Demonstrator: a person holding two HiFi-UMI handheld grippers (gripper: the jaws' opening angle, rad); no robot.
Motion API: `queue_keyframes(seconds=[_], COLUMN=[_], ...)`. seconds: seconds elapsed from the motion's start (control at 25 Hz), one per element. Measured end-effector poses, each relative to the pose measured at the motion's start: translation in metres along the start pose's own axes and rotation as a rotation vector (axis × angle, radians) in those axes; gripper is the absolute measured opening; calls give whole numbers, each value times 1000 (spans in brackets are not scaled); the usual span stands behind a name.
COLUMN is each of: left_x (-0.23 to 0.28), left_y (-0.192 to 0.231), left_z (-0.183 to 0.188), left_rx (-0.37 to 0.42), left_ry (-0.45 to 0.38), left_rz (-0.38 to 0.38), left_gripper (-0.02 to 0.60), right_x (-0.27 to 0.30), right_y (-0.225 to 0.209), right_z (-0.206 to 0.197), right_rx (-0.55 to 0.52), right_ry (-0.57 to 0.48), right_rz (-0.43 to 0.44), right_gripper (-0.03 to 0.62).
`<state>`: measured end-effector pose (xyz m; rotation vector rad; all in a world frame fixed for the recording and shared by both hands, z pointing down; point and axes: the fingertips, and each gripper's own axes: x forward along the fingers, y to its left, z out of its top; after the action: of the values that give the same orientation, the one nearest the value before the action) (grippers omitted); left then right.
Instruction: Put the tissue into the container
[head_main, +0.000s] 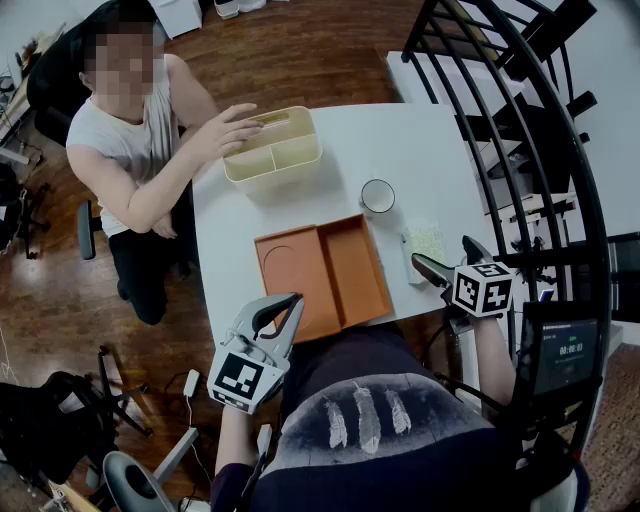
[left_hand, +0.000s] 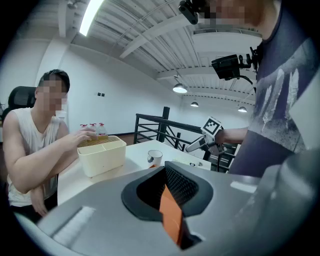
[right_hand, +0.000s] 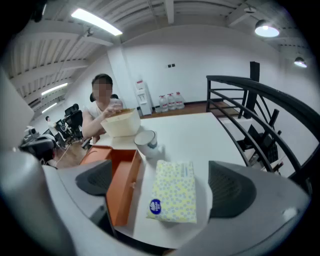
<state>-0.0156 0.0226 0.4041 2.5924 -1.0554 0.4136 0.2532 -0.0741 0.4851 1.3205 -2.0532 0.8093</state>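
Note:
The tissue pack (head_main: 422, 240), pale yellow with a blue label, lies flat near the white table's right edge. In the right gripper view the tissue pack (right_hand: 172, 192) sits between the wide-open jaws of my right gripper (right_hand: 165, 182), and neither pad touches it. Seen from the head, my right gripper (head_main: 445, 258) reaches in from the table's near right corner. The cream two-part container (head_main: 300, 160) stands at the far side, with a seated person's hand (head_main: 235, 125) resting on it. My left gripper (head_main: 285, 305) hangs off the table's near edge, shut and holding nothing.
An orange tray (head_main: 345, 290) with two compartments lies mid-table, just left of the tissue pack. A white cup (head_main: 378, 196) stands between the tray and the container. A black railing (head_main: 520, 100) runs close along the table's right side. The person sits at the far left corner.

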Motion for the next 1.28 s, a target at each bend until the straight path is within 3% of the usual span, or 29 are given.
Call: queue_keyframes(seconds=[0.24, 0.56, 0.76, 1.04, 1.28], left_x=[1, -11, -24, -23, -23], left_y=[-15, -7, 4, 9, 13], left_z=[-5, -15, -23, -32, -25], left_rx=[10, -24, -43, -42, -37], left_ry=[33, 43, 49, 48, 30], left_rz=[-47, -12, 35, 29, 20], left_gripper=[14, 14, 14, 14, 14], right_x=[21, 66, 80, 86, 69], right_y=[-30, -41, -35, -33, -23], right_z=[-57, -108, -121, -122, -107], right_rx=[4, -55, -14, 2, 115], right_ry=[209, 427, 442, 436, 378], right_rz=[-102, -158, -110, -109, -68], right_gripper=[598, 598, 598, 556, 543])
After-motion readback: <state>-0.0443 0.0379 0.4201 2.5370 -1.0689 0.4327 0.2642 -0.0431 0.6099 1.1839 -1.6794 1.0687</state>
